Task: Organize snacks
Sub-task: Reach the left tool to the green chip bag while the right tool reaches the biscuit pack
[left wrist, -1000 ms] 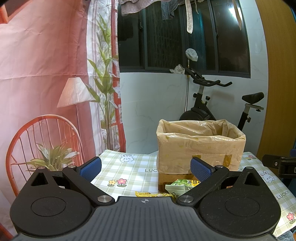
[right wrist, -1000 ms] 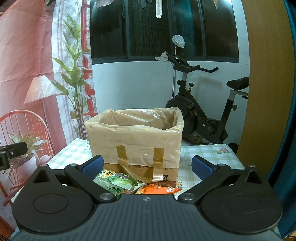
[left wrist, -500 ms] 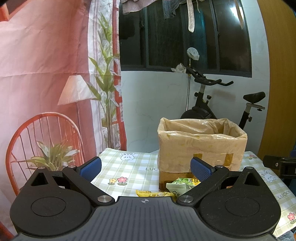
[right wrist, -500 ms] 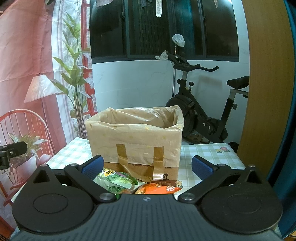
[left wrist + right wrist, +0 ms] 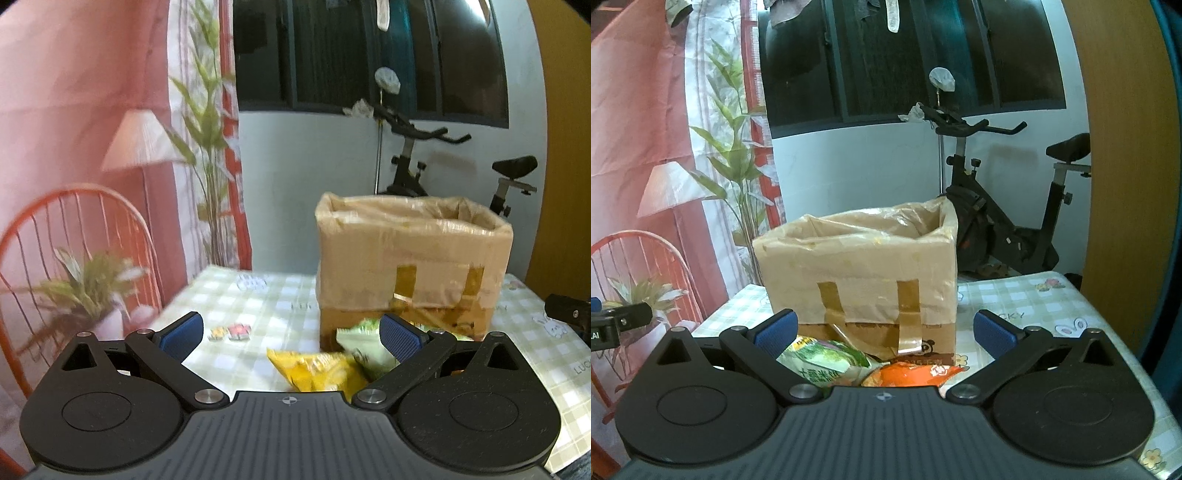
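Observation:
A taped cardboard box (image 5: 413,258) lined with plastic stands open-topped on the checked tablecloth (image 5: 258,306). In front of it lie a yellow snack bag (image 5: 314,369) and a green snack bag (image 5: 364,347). My left gripper (image 5: 291,332) hangs open above the yellow bag, touching nothing. From the right wrist view the box (image 5: 860,273) is straight ahead, with the green bag (image 5: 823,360) and an orange bag (image 5: 912,373) lying below my open, empty right gripper (image 5: 884,332).
An exercise bike (image 5: 997,206) stands behind the table by the white wall. A pink printed backdrop (image 5: 74,147) hangs at the left. A wooden panel (image 5: 1123,147) rises at the right. The other gripper's tip (image 5: 569,310) shows at the right edge.
The left gripper has tipped down and moved forward, so more of the yellow and green bags shows. The right gripper has shifted and tilted slightly. Both stay open.

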Action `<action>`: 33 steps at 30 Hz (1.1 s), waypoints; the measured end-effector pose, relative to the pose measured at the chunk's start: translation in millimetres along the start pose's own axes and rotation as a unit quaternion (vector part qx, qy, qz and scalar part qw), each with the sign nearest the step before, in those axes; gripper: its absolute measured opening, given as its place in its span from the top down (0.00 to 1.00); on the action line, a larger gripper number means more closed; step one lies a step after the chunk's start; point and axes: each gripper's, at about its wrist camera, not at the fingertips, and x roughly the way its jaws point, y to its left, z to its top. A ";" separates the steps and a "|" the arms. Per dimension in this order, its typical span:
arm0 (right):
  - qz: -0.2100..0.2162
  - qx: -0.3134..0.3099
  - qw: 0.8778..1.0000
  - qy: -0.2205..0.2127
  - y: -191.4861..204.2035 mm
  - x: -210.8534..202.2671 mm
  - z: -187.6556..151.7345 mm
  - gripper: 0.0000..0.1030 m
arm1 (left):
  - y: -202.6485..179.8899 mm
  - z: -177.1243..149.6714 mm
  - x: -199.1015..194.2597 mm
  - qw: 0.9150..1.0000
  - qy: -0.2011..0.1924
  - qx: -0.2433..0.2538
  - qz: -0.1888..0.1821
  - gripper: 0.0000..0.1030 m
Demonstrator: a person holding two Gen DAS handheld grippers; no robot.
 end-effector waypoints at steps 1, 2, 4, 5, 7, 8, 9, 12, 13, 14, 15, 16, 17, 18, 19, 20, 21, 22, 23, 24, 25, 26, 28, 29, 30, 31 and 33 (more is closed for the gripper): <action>-0.001 0.000 1.000 0.001 -1.5 3.0 -3.9 0.00 | 0.4 -4.9 4.8 1.000 0.004 -0.006 -0.006 0.01; -0.002 -0.001 1.000 0.000 -2.8 6.0 -8.5 0.00 | 0.2 -10.7 9.4 1.000 0.007 -0.012 -0.012 0.04; -0.008 -0.011 1.000 -0.005 -3.0 10.6 -18.2 0.00 | -1.9 -20.6 18.4 0.999 0.017 -0.018 -0.026 0.06; -0.011 -0.019 1.000 -0.005 -2.9 13.9 -22.8 0.00 | -3.7 -25.0 23.9 0.999 0.025 -0.017 -0.032 0.07; -0.013 -0.034 0.999 0.003 -2.4 20.7 -32.5 0.00 | -7.0 -31.9 34.5 0.998 0.043 -0.014 -0.041 0.07; -0.012 -0.038 0.999 0.007 -2.7 24.2 -38.3 0.00 | -8.5 -35.4 39.5 0.998 0.052 -0.014 -0.046 0.08; -0.012 -0.038 0.999 0.011 -2.7 27.5 -41.2 0.00 | -9.9 -38.9 44.1 0.997 0.061 -0.014 -0.051 0.08; -0.007 -0.031 0.999 0.025 -9.1 37.5 -54.1 0.00 | -14.9 -48.2 55.5 0.994 0.083 -0.016 -0.068 0.08; -0.007 -0.029 0.999 0.028 -10.6 40.2 -56.3 0.00 | -18.1 -51.2 60.0 0.993 0.089 -0.014 -0.070 0.08; -0.007 -0.027 0.999 0.031 -12.9 43.1 -59.4 0.00 | -20.8 -53.9 64.1 0.993 0.097 -0.011 -0.073 0.08; -0.007 -0.025 0.999 0.034 -16.0 45.6 -62.0 0.00 | -23.0 -56.4 66.7 0.992 0.102 -0.010 -0.076 0.08; -0.006 -0.024 0.999 0.037 -18.2 48.1 -64.3 0.00 | -24.9 -58.9 69.9 0.991 0.109 -0.009 -0.078 0.08; -0.006 -0.023 0.999 0.040 -20.2 50.5 -67.0 0.00 | -27.0 -61.9 73.9 0.990 0.114 -0.010 -0.080 0.08; -0.006 -0.021 0.999 0.043 -22.1 52.7 -69.2 0.00 | -28.1 -64.1 77.7 0.989 0.122 -0.013 -0.082 0.08; -0.007 -0.020 0.999 0.046 -23.9 54.7 -71.9 0.00 | -31.0 -65.8 81.8 0.988 0.128 -0.016 -0.084 0.09; -0.007 -0.019 0.999 0.049 -25.3 56.7 -73.5 0.00 | -32.0 -67.6 85.4 0.987 0.134 -0.020 -0.088 0.09; -0.007 -0.016 0.998 0.052 -28.1 58.1 -75.4 0.00 | -32.7 -68.3 87.9 0.986 0.139 -0.024 -0.091 0.09; -0.007 -0.013 0.998 0.056 -30.0 59.9 -77.0 0.00 | -33.2 -69.8 90.8 0.985 0.143 -0.028 -0.093 0.09; -0.007 -0.009 0.998 0.058 -32.3 61.9 -78.2 0.00 | -33.7 -71.1 93.5 0.984 0.146 -0.032 -0.094 0.09; -0.007 -0.006 0.998 0.060 -34.7 63.6 -79.3 0.00 | -34.6 -72.5 95.9 0.984 0.149 -0.035 -0.094 0.09; -0.006 -0.003 0.998 0.061 -37.0 64.3 -80.8 0.00 | -36.3 -73.7 98.1 0.983 0.152 -0.035 -0.093 0.09; -0.007 -0.002 0.998 0.063 -38.8 65.5 -81.6 0.00 | -37.9 -75.0 100.3 0.983 0.156 -0.036 -0.093 0.09; -0.006 0.000 0.998 0.066 -41.4 67.8 -83.6 0.00 | -38.5 -77.0 103.1 0.981 0.163 -0.046 -0.100 0.09; -0.005 0.001 0.998 0.068 -42.8 68.8 -84.6 0.00 | -39.1 -77.4 104.3 0.979 0.167 -0.052 -0.102 0.09; -0.004 0.002 0.998 0.070 -43.6 69.8 -85.5 0.00 | -39.0 -78.3 105.8 0.978 0.169 -0.056 -0.103 0.09; -0.003 0.003 0.997 0.072 -44.3 70.7 -86.6 0.00 | -38.9 -79.2 107.0 0.978 0.171 -0.061 -0.105 0.08; -0.001 0.006 0.997 0.074 -45.7 72.1 -87.7 0.00 | -39.5 -81.2 110.2 0.976 0.175 -0.069 -0.108 0.07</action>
